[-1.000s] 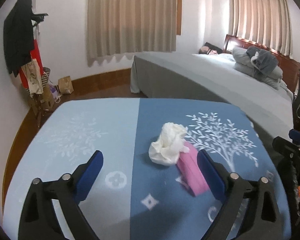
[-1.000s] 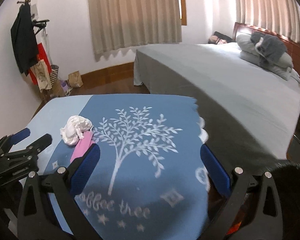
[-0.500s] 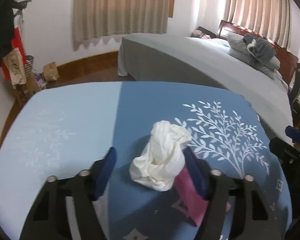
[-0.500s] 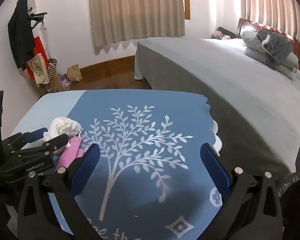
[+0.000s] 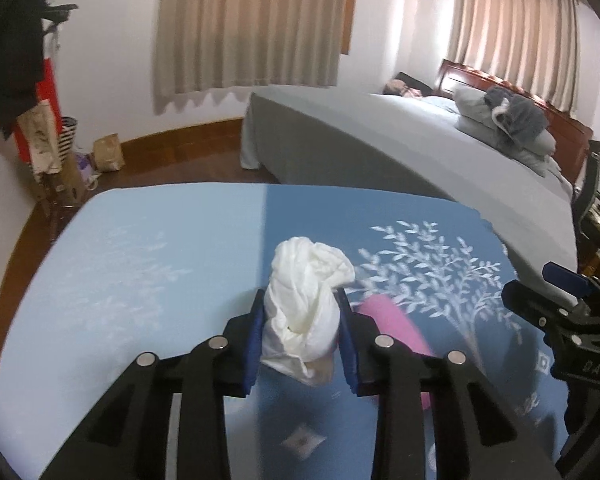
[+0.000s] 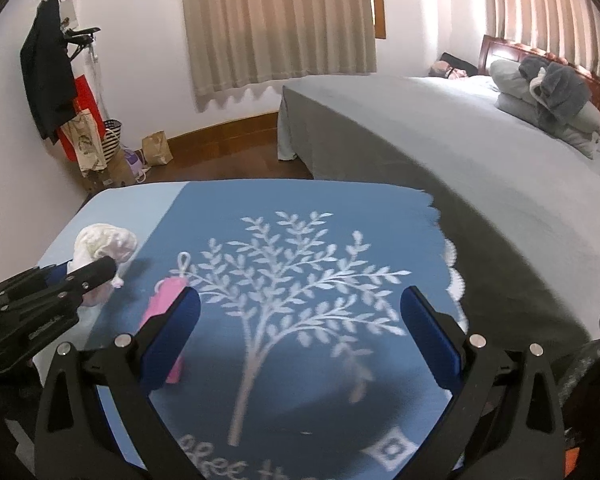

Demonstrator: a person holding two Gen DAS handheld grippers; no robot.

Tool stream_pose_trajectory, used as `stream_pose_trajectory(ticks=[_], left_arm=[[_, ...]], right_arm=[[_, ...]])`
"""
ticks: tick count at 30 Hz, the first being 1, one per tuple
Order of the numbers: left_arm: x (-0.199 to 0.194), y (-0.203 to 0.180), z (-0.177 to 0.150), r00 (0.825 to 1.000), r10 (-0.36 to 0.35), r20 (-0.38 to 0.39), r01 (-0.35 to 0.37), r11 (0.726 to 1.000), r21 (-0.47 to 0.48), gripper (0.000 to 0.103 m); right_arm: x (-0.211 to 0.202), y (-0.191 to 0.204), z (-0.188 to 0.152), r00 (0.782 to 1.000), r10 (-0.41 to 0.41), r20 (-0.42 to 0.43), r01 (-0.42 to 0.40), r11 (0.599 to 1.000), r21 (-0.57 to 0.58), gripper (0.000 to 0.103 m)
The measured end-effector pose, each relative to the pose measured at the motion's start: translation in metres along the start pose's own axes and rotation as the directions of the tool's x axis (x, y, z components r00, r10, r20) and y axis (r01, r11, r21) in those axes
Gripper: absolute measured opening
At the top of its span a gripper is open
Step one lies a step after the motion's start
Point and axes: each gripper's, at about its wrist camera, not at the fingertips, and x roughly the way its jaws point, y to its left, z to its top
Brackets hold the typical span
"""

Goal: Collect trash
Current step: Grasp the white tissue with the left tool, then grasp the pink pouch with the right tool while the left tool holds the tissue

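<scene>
A crumpled white tissue (image 5: 304,304) sits between the blue pads of my left gripper (image 5: 302,320), which is shut on it over the blue tree-print cloth (image 5: 160,264). The tissue also shows at the left of the right wrist view (image 6: 104,242), held by the left gripper (image 6: 88,276). A pink face mask (image 5: 392,324) lies on the cloth just right of the tissue; in the right wrist view (image 6: 166,300) it lies beside my right gripper's left finger. My right gripper (image 6: 300,328) is open and empty above the tree print.
A grey bed (image 6: 440,136) with pillows (image 6: 540,96) stands beyond the cloth to the right. A coat rack with clothes and bags (image 6: 68,112) stands at the left wall. Brown paper bag (image 6: 156,148) on the wooden floor. Curtains (image 6: 280,20) cover the window.
My left gripper moved forward around the tissue and closed on it. The right gripper shifted slightly forward and stayed open.
</scene>
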Motion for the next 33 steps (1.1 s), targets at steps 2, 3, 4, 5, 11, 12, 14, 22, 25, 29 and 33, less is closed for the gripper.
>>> stream_pose_trajectory(ticks=[2, 3, 4, 5, 11, 12, 14, 22, 25, 29, 33], left_arm=[[-0.004, 0.010, -0.004, 1.000, 0.025, 0.000, -0.025, 1.000, -0.005, 0.033], [-0.007, 0.015, -0.007, 0.999, 0.035, -0.002, -0.035, 0.999, -0.008, 0.033], [-0.008, 0.018, -0.009, 0.999, 0.042, -0.005, -0.042, 0.999, -0.012, 0.033], [-0.010, 0.023, -0.012, 0.999, 0.052, -0.009, -0.052, 0.999, -0.015, 0.033], [-0.017, 0.047, -0.023, 0.996, 0.090, -0.026, -0.091, 0.995, -0.045, 0.033], [-0.018, 0.050, -0.025, 0.995, 0.092, -0.027, -0.093, 0.994, -0.048, 0.033], [-0.020, 0.053, -0.027, 0.995, 0.095, -0.027, -0.096, 0.994, -0.052, 0.033], [-0.023, 0.055, -0.033, 0.995, 0.093, -0.027, -0.094, 0.994, -0.062, 0.033], [-0.025, 0.054, -0.033, 0.996, 0.090, -0.028, -0.092, 0.994, -0.067, 0.033], [-0.028, 0.051, -0.033, 0.996, 0.090, -0.025, -0.091, 0.994, -0.067, 0.033], [-0.033, 0.046, -0.032, 0.996, 0.090, -0.017, -0.091, 0.994, -0.062, 0.033]], right_arm=[[0.003, 0.011, -0.002, 1.000, 0.016, -0.007, -0.016, 1.000, -0.006, 0.097], [0.004, 0.016, -0.003, 1.000, 0.023, -0.012, -0.023, 1.000, -0.010, 0.097], [0.007, 0.023, -0.005, 0.999, 0.033, -0.020, -0.033, 0.999, -0.015, 0.097], [0.009, 0.028, -0.006, 0.999, 0.039, -0.026, -0.039, 0.999, -0.019, 0.097], [0.025, 0.058, -0.012, 0.995, 0.066, -0.080, -0.070, 0.996, -0.051, 0.097], [0.027, 0.061, -0.012, 0.994, 0.067, -0.086, -0.072, 0.996, -0.054, 0.097], [0.031, 0.067, -0.012, 0.992, 0.074, -0.103, -0.080, 0.995, -0.061, 0.091], [0.045, 0.083, -0.015, 0.978, 0.091, -0.189, -0.107, 0.991, -0.076, 0.063], [0.045, 0.089, -0.016, 0.974, 0.112, -0.197, -0.131, 0.987, -0.088, 0.045], [0.041, 0.090, -0.018, 0.968, 0.140, -0.206, -0.159, 0.984, -0.080, 0.026], [0.031, 0.087, -0.019, 0.968, 0.155, -0.196, -0.171, 0.983, -0.069, 0.022]])
